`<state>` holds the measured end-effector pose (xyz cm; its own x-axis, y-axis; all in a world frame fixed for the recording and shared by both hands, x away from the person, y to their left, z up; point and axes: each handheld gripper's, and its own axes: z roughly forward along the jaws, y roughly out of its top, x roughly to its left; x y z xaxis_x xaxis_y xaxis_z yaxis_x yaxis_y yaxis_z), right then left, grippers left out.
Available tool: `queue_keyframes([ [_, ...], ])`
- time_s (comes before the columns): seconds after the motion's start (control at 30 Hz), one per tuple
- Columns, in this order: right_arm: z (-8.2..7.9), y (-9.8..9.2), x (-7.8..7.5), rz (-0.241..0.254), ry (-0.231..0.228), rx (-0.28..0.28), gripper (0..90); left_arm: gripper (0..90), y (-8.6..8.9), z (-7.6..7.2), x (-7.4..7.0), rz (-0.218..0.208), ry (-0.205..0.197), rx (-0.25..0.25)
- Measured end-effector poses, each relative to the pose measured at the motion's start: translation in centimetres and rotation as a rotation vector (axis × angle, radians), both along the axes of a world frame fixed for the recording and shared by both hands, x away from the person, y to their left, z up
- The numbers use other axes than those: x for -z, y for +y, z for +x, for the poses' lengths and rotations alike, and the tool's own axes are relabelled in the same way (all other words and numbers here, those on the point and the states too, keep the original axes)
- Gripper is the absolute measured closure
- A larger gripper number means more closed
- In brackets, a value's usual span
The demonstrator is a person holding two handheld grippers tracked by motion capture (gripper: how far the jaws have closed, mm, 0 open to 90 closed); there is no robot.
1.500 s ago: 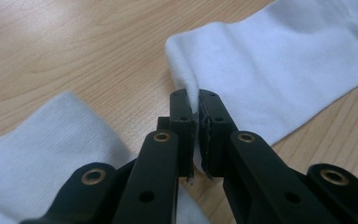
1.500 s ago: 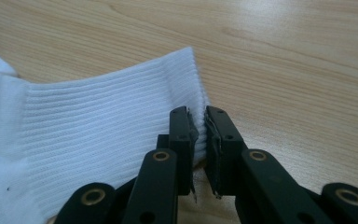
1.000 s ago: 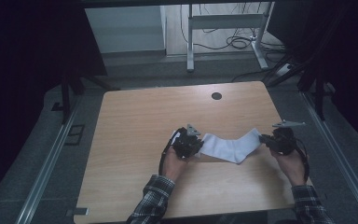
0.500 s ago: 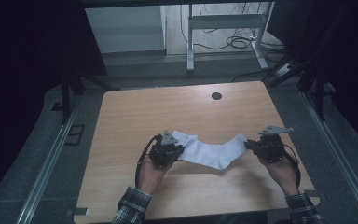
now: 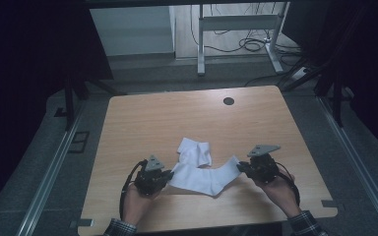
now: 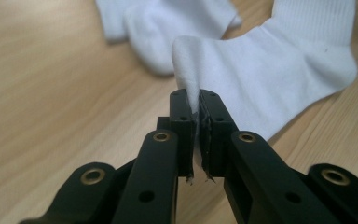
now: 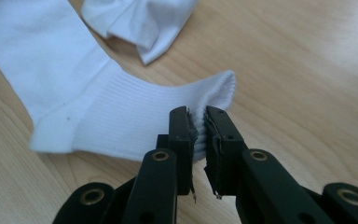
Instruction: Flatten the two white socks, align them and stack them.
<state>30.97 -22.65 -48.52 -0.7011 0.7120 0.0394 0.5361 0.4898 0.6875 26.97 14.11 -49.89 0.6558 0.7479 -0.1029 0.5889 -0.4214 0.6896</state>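
The white sock (image 5: 202,178) lies stretched on the tabletop (image 5: 147,118) between both grippers: left gripper (image 6: 198,100) fingers pinch its toe, right gripper (image 7: 198,116) fingers pinch its ribbed cuff. Light, limp, likely to sag; its ends give the best hold

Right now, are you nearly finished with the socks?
Not yet. One white sock already lies folded on the table. The other sock is in hand: the left gripper pinches its toe end and the right gripper pinches its ribbed cuff, stretching it out flat. It is not folded yet.
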Motion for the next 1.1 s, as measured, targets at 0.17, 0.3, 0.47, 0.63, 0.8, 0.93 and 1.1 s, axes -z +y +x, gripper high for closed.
queue_keyframes([
  [0.17, 0.1, 0.6, 1.5, -0.033, 0.042, -0.008, 79.5, 84.2, 0.3, -0.4, 1.7, 0.035, 0.037, -0.002],
  [0.3, 0.2, 0.6, 2.4, -0.041, 0.060, -0.009, 77.4, 77.6, 0.2, -0.1, 2.5, 0.080, 0.040, -0.014],
  [0.47, 0.2, 0.2, 2.0, -0.024, 0.030, 0.003, 72.2, 63.1, 0.4, 0.7, 1.4, 0.047, -0.004, -0.052],
  [0.63, 0.7, -0.9, 1.5, -0.010, -0.003, 0.043, 67.1, 59.2, -0.1, 2.3, 0.2, 0.031, -0.032, -0.057],
  [0.8, 1.6, -2.8, 2.0, -0.009, -0.005, 0.087, 61.2, 57.6, -1.8, 4.6, -0.1, 0.034, -0.021, -0.054],
  [0.93, 2.2, -4.3, 2.7, -0.012, 0.000, 0.120, 57.2, 57.5, -3.0, 6.3, 0.2, 0.043, -0.004, -0.054],
  [1.1, 2.6, -5.7, 3.5, -0.021, -0.009, 0.147, 55.0, 56.7, -4.1, 8.2, 1.4, 0.077, 0.027, -0.072],
])
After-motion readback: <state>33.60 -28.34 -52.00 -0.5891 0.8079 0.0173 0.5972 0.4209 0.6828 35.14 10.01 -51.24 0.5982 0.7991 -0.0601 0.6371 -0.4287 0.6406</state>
